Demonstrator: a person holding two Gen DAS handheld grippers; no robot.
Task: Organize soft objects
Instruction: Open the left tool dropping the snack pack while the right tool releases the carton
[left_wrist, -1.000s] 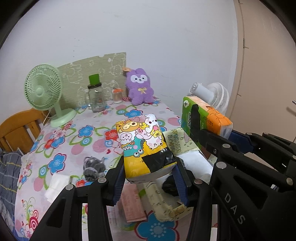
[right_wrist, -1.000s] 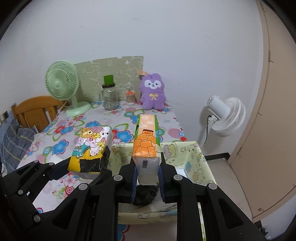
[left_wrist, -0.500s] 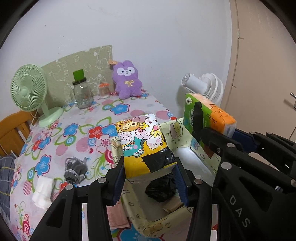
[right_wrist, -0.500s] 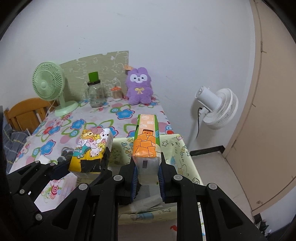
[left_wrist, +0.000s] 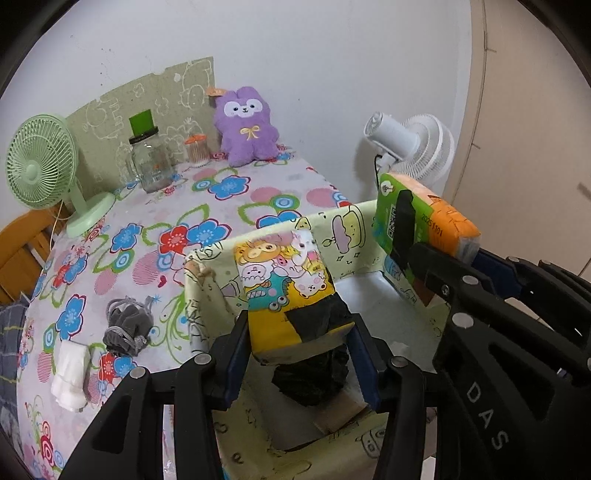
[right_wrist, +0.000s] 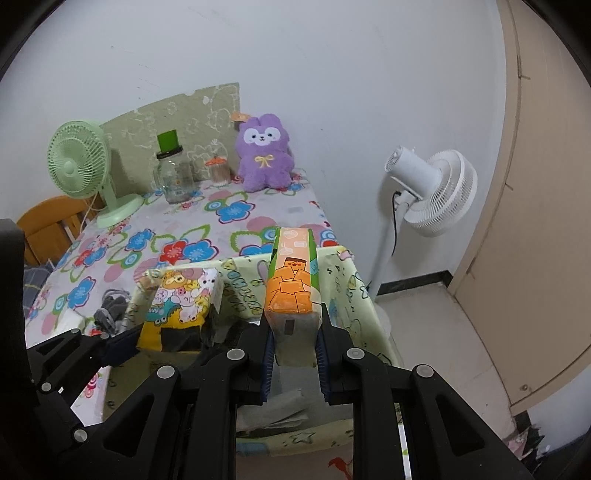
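The left tool (left_wrist: 301, 354) clamps a soft yellow pack (left_wrist: 286, 291), a crinkly film-wrapped tissue brick printed with cartoon animals and patched with black tape at its near end. It hangs over the open bin (left_wrist: 354, 236), a pale green fabric box with doodle prints and limp, slightly sagging walls. Under the pack, on the bin's white floor, lies a crumpled black bag (left_wrist: 314, 376) beside something pale and flat.

The right tool (right_wrist: 293, 352) is closed on an orange pack (right_wrist: 291, 284), another plastic-wrapped tissue block, orange and green with a blocky cartoon face, pointing away over the bin's right half. From the left wrist view the same pack (left_wrist: 424, 218) sits up and to the right of the yellow one, the two well apart.

The bin stands against the near edge of the bench (left_wrist: 229, 206), which wears a glossy cloth of big red, blue and pink flowers. On it lie a grey drawstring pouch (left_wrist: 127, 326) and a white folded wad (left_wrist: 72, 371) near the left edge. Along the white wall stand a mint desk fan (left_wrist: 40, 162), a glass jar (left_wrist: 149, 166) with a green lid, a small orange-capped pot (left_wrist: 196, 151) and a fuzzy purple plush (left_wrist: 247, 127). A white floor fan (right_wrist: 432, 192) stands beside a beige door (right_wrist: 535, 221).
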